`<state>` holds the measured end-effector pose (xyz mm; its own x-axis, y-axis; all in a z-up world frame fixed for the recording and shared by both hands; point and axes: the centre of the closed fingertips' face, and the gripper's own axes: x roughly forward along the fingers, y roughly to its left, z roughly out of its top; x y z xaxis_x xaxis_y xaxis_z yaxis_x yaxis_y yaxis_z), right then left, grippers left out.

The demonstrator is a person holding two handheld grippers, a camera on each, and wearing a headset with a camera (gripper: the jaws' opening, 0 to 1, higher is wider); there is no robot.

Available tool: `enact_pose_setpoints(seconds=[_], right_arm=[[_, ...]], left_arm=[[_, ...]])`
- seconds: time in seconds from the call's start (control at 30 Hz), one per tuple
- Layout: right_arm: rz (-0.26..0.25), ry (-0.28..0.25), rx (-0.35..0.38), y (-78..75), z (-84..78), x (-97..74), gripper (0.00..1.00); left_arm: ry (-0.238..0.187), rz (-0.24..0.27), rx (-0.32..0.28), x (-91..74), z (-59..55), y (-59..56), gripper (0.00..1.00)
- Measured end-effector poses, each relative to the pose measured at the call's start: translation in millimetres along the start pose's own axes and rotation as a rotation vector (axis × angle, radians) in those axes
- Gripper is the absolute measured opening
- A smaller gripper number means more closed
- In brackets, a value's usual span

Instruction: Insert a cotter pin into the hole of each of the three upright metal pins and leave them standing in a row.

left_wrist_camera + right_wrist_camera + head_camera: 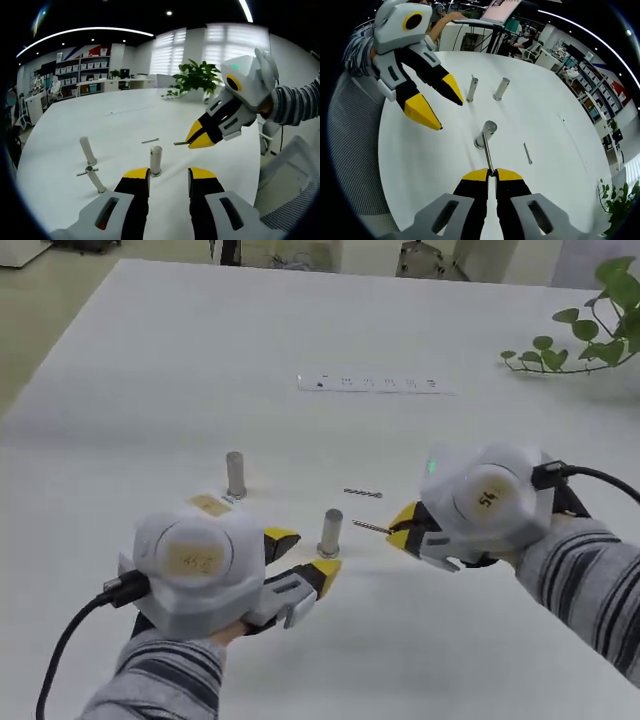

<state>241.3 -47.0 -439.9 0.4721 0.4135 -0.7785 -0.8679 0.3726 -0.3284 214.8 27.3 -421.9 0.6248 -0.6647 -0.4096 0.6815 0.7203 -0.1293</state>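
One upright metal pin (236,475) stands at the back and a second metal pin (330,533) stands in the middle. My right gripper (403,526) is shut on a cotter pin (370,527) whose tip points at that middle pin, just short of it. In the right gripper view the held cotter pin (487,150) reaches up to the middle pin's (485,134) top. My left gripper (308,552) is open beside the middle pin (156,160). A third metal pin (95,179) has a cotter pin through it. A loose cotter pin (362,493) lies on the table.
A white power strip (375,383) lies farther back on the white table (150,370). A green plant (590,335) trails over the far right edge. Cables run from both grippers toward me.
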Motion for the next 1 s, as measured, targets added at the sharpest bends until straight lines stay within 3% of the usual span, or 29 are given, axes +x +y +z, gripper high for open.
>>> enact_pose_setpoints(seconds=[0.23,0.6,0.73,1.0], right_arm=[[-0.011,0.017,0.001,-7.5,-5.8,11.3,0.00],[0.013,0.014,-0.025,-8.6,-5.3,25.5,0.00],[0.012,0.026,-0.058,-10.0,-7.5,29.5,0.00],[0.018,0.016,-0.055,-11.9,-5.9,32.1,0.00]], left_arm=[[0.026,0.029,0.036,15.0,-7.4,8.1,0.26],[0.042,0.055,0.059,37.5,-9.2,16.2,0.24],[0.044,0.055,0.052,45.5,-9.9,17.8,0.23],[0.067,0.064,0.020,61.7,-17.1,23.1,0.20]])
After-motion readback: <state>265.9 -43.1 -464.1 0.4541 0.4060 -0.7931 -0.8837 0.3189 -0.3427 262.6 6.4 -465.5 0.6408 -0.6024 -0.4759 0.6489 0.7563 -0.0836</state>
